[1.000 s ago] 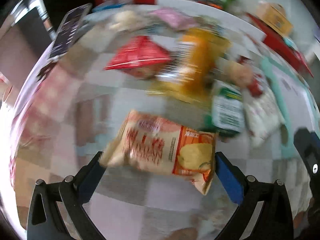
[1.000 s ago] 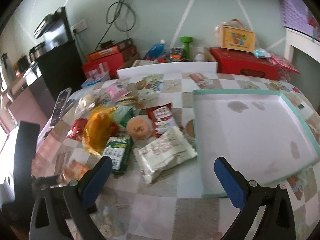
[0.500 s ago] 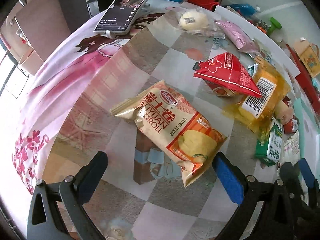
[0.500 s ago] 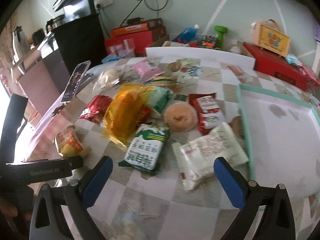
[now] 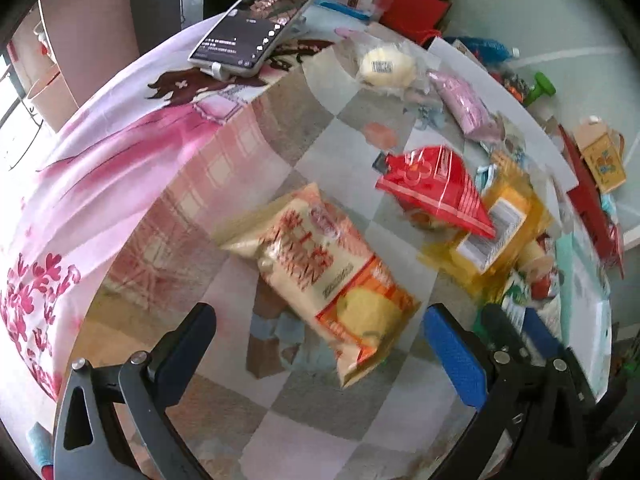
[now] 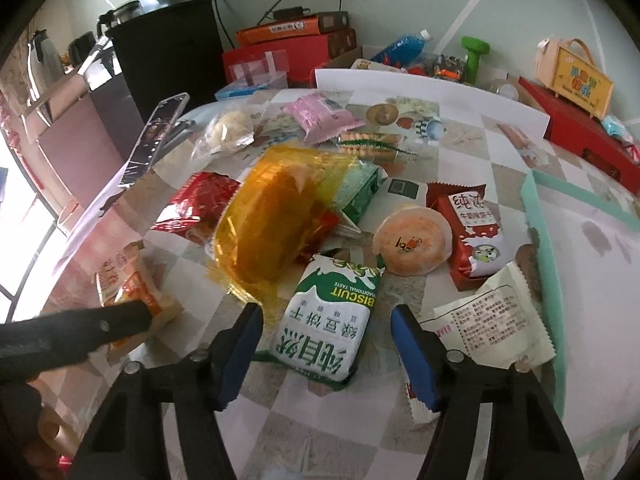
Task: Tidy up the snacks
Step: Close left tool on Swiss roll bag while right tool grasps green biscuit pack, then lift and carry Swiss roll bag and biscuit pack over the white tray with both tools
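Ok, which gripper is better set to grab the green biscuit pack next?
Right. The right gripper is open with the green biscuit pack lying between its fingers. The left gripper is open around the cream and orange snack bag, well left of the pack.

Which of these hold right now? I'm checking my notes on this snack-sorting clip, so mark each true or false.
1. The green and white biscuit packet lies between the right gripper jaws, which are open. True.
2. The left gripper is shut on the cream and orange snack bag. False: its jaws are open, the bag lying on the table between them.
3. The white tray with mint-green rim holds several snacks. False: none lies inside.
4. A smartphone with its screen lit rests near the table edge. True.
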`<state>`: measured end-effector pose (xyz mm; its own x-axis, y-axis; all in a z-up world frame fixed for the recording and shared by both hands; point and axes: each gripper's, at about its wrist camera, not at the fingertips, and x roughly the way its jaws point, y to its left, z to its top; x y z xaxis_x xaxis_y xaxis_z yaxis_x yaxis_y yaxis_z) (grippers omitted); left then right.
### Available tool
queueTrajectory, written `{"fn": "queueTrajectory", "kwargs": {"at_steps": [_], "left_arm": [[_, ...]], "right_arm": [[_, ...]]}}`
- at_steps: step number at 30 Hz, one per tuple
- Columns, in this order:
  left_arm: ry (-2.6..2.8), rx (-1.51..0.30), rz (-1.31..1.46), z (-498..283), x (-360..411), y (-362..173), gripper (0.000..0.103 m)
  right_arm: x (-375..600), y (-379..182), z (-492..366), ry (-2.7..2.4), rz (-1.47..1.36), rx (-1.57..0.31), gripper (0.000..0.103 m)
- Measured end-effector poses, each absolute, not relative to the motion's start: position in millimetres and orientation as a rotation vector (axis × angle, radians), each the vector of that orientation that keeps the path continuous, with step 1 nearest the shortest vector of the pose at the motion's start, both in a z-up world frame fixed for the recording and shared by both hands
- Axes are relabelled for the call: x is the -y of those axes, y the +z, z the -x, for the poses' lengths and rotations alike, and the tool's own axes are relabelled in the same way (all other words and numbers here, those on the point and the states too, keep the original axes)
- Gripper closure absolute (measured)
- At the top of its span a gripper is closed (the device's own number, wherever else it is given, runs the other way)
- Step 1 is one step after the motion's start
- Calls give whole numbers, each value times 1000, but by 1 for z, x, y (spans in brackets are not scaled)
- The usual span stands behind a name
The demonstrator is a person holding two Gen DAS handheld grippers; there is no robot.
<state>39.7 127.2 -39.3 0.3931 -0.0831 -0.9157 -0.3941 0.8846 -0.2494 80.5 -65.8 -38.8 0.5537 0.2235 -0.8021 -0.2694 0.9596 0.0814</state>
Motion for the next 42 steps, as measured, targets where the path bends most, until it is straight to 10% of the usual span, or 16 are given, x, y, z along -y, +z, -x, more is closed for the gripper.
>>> {"fn": "queueTrajectory", "kwargs": {"at_steps": [7,29,42], "left_arm": [[210,-1170,448,-66,-122,-43,1],[100,-1156,345,-80,-86,-50,58],[54,-1104,380,-55,-89,-34,63]], "right_arm": [[61,-47,-84,293,62,-972,38],[73,-46,-71,254,64,-975,60],[92,-24,-49,237,-25,-935,60]]}}
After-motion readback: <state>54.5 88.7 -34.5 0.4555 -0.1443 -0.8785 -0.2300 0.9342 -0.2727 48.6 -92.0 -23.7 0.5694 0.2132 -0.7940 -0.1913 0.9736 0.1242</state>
